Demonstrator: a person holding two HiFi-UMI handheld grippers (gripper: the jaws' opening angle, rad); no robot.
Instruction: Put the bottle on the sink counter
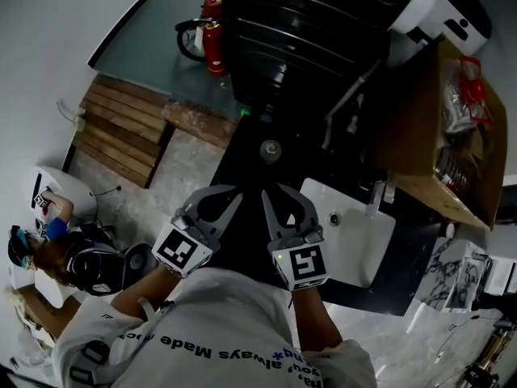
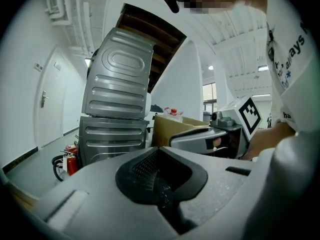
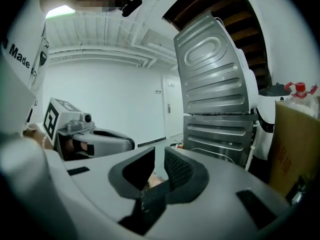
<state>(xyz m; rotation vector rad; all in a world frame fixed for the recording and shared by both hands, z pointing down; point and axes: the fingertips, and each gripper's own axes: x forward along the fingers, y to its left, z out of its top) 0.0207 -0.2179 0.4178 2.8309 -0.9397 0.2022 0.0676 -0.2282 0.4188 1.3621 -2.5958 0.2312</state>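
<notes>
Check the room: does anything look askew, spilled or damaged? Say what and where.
The upper machine looks tilted where it sits on the lower machine: its sides lean while the sides below run straight. The wide lens may exaggerate this. Nothing looks spilled or broken.

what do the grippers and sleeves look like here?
The left gripper and right gripper are light grey moulded shells with black ribbed jaw pads. Each carries a cube with black-and-white square markers; the right's shows a green light. The person wears a white shirt with dark lettering.
</notes>
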